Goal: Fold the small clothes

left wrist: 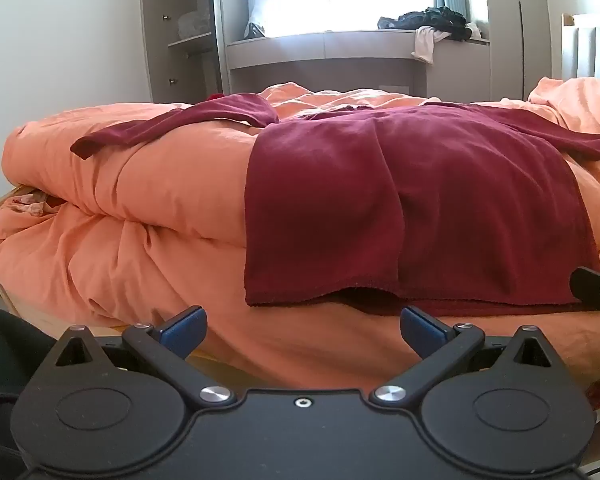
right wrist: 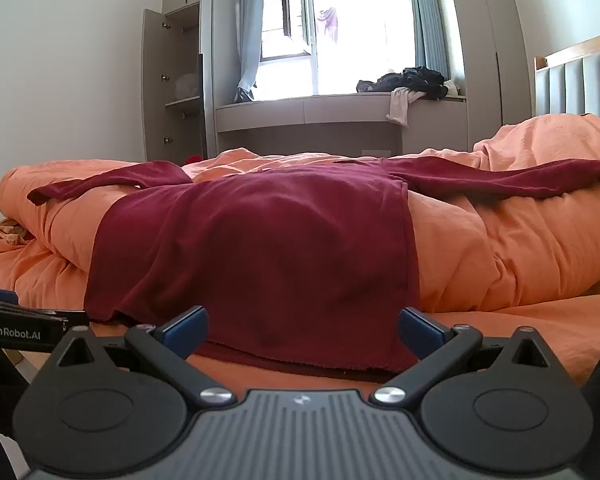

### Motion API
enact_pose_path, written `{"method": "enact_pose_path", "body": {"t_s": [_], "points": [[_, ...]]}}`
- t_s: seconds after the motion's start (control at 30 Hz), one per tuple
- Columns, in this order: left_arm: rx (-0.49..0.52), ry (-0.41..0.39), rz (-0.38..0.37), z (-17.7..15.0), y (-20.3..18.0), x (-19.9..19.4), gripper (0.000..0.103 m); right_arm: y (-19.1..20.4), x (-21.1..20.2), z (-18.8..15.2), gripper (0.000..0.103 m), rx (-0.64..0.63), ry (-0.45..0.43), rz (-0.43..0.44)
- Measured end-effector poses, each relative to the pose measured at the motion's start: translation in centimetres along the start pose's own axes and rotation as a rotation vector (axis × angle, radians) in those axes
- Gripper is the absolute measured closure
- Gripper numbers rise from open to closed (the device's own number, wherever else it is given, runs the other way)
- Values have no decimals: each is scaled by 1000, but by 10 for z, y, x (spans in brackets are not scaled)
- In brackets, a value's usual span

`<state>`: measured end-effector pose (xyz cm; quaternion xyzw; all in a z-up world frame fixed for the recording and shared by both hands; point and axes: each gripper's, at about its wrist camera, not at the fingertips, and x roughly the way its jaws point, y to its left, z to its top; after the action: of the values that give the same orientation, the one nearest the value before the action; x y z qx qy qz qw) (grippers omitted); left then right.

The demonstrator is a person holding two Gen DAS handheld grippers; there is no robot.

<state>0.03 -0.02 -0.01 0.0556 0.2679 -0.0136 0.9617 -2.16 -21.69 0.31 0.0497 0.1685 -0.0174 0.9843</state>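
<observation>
A dark red long-sleeved top [left wrist: 412, 208] lies spread over a rolled orange duvet [left wrist: 152, 184] on the bed, sleeves out to both sides, hem hanging toward me. My left gripper [left wrist: 302, 332] is open and empty, just short of the hem's left part. In the right wrist view the same top [right wrist: 268, 248] fills the middle. My right gripper [right wrist: 303, 332] is open and empty, with the hem lying between its blue fingertips [right wrist: 420, 330]. The right gripper's edge shows in the left wrist view [left wrist: 596, 292].
An orange sheet [left wrist: 300, 352] covers the mattress in front. A window bench [right wrist: 340, 108] at the back holds a pile of dark clothes [right wrist: 408, 80]. An open wardrobe [right wrist: 180, 84] stands at the back left. A padded headboard [right wrist: 580, 76] is at the right.
</observation>
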Motion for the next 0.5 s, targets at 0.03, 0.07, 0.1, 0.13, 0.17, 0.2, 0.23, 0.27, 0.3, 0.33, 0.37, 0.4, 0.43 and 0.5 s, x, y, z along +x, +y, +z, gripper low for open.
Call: {"method": "enact_pose_path", "body": {"t_s": [0.03, 0.07, 0.1, 0.13, 0.17, 0.2, 0.23, 0.27, 0.3, 0.33, 0.37, 0.4, 0.43, 0.5], "points": [[-1, -2, 0, 0, 0, 0, 0, 0, 0, 0, 0, 1, 0, 0], [-3, -4, -3, 0, 0, 0, 0, 0, 0, 0, 0, 2, -3, 1], [-2, -4, -4, 0, 0, 0, 0, 0, 0, 0, 0, 3, -3, 1], [-1, -6, -6, 0, 0, 0, 0, 0, 0, 0, 0, 3, -2, 2], [0, -7, -7, 0, 0, -1, 0, 0, 0, 0, 0, 2, -1, 3], [2, -7, -8, -1, 0, -1, 0, 1, -1, 0, 0, 1, -1, 3], [2, -7, -9, -1, 0, 0, 0, 1, -1, 0, 0, 0, 0, 3], [3, -6, -9, -1, 1, 0, 0, 0, 2, -1, 0, 0, 0, 3], [3, -5, -10, -1, 1, 1, 0, 0, 4, -1, 0, 1, 1, 3], [3, -5, -11, -2, 2, 1, 0, 0, 4, -1, 0, 1, 2, 2], [3, -3, -7, 1, 4, 2, 0, 0, 4, -1, 0, 3, 3, 2], [2, -2, -8, 1, 5, 2, 0, 0, 4, -1, 0, 3, 3, 2], [0, -2, -8, 1, 7, 3, 0, 0, 4, -2, 0, 4, 4, 2], [2, -6, 7, 0, 0, 0, 0, 0, 3, -1, 0, 4, 5, 3]]}}
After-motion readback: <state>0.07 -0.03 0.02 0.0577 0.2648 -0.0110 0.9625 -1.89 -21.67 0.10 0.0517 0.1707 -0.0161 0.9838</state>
